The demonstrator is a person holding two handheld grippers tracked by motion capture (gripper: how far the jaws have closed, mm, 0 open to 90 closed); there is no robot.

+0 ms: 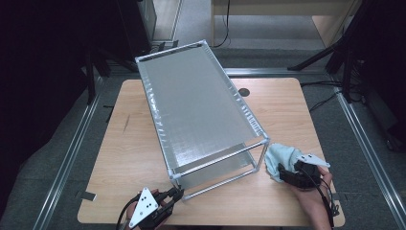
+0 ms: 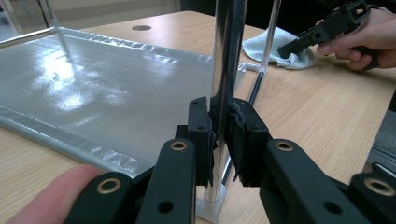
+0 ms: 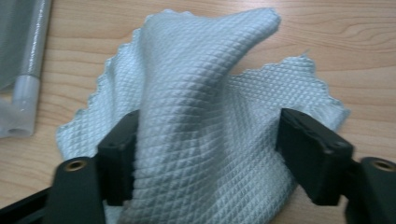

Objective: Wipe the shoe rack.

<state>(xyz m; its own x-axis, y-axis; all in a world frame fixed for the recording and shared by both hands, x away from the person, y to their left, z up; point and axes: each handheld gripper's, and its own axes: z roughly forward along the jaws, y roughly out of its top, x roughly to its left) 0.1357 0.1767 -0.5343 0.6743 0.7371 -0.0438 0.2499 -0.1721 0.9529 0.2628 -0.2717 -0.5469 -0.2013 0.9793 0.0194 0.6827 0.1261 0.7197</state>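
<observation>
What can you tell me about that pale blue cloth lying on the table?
The cloth is pale blue-green with a woven diamond texture and scalloped edges, apparently microfibre. It lies crumpled on the wooden table, one fold standing up in a ridge, just beside the near right corner of the metal-framed rack. The right gripper is at it with jaws wide: the ridge rests against one jaw, the other stands apart.

The table is topped with pale, matt wood grain. The rack is framed in glossy chromed metal tubing, joined by what appear to be whitish plastic corner pieces, and is lined with silvery sheeting of wrinkled sheen. The cloth is woven in a waffle texture, pale blue and matt.
</observation>
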